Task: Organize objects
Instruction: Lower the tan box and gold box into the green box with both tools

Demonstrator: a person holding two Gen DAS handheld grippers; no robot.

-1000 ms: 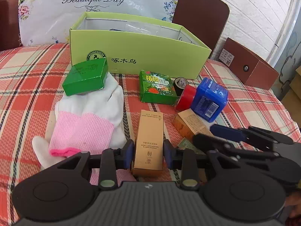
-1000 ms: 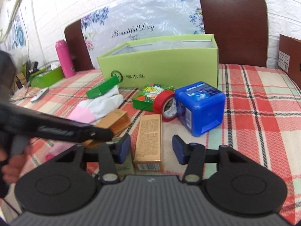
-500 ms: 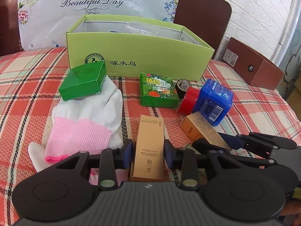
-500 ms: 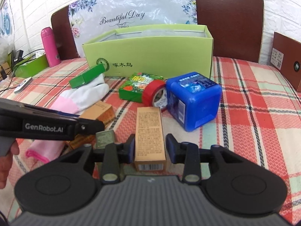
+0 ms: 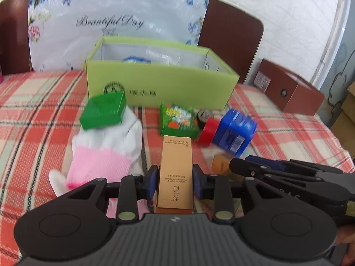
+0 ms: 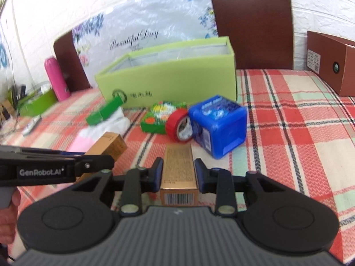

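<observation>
A tan carton (image 5: 175,173) is gripped by the left gripper (image 5: 175,182); the right gripper (image 6: 179,174) is closing its fingers on a second carton (image 6: 179,170).

**Left claw clamps tan carton**

The left claw (image 5: 175,182) grips a tall tan carton (image 5: 175,173) by its sides, the pads pressing it. Beyond lie a pink-cuffed white glove (image 5: 106,153), a green box (image 5: 103,113), red tape roll (image 5: 207,132), blue cube container (image 5: 234,132) and an open lime-green box (image 5: 159,88) on the plaid-covered bench (image 5: 44,119). The right claw (image 5: 241,168) enters at right.
</observation>
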